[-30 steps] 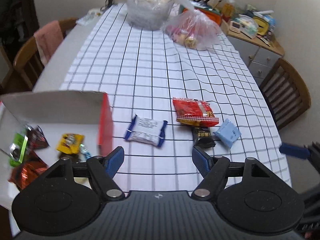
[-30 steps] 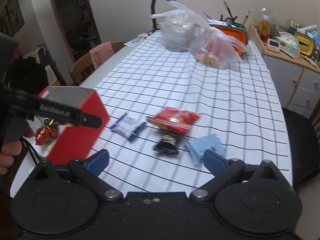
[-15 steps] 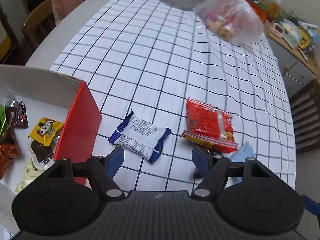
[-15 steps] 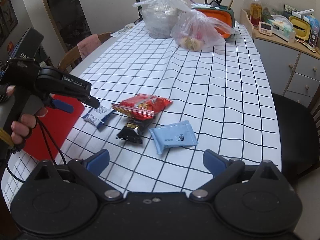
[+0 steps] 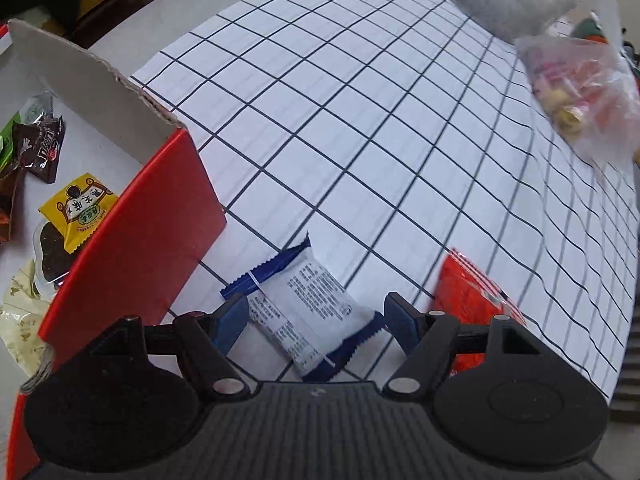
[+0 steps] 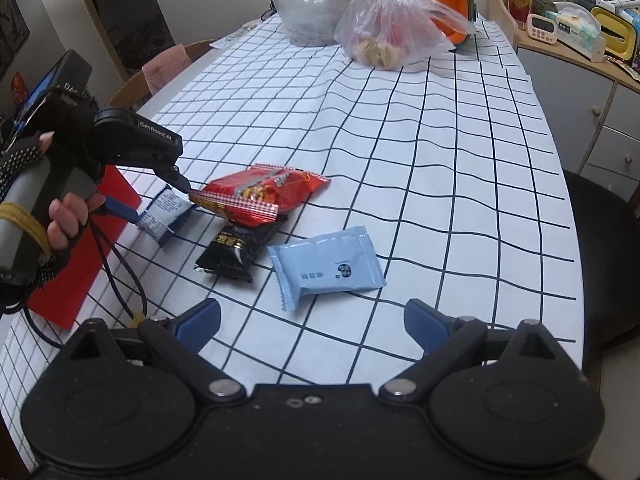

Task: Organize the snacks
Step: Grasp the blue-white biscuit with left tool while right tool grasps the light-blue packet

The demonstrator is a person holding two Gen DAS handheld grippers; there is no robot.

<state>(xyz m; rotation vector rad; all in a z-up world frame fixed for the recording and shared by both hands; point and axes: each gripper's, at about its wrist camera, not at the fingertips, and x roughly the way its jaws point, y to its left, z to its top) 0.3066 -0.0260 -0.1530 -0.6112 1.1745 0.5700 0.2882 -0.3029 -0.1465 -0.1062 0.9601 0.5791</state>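
1. Left wrist view, nearest: my left gripper (image 5: 314,316) points steeply down with its jaws spread to either side of the white-and-blue snack packet (image 5: 308,308). The pads stand beside the wrapper and do not press it, so nothing is held.
2. I judge this packet light, soft and crinkly, its film likely slippery. I would pinch across the filled middle, not the thin crimped ends.
3. Just to its left stands the red box (image 5: 132,248), with sorted snacks visible inside; the red snack bag (image 5: 476,292) lies near on the other side.
4. Right wrist view: my right gripper (image 6: 312,320) hangs released above the checked tablecloth (image 6: 440,140), the light-blue packet (image 6: 328,264) just ahead of it.
5. Only this view shows the black packet (image 6: 236,252) tucked under the red bag, and the hand (image 6: 66,220) on the left tool.
6. Farthest: clear plastic bags (image 6: 384,32). The box's contents show in the left view alone.
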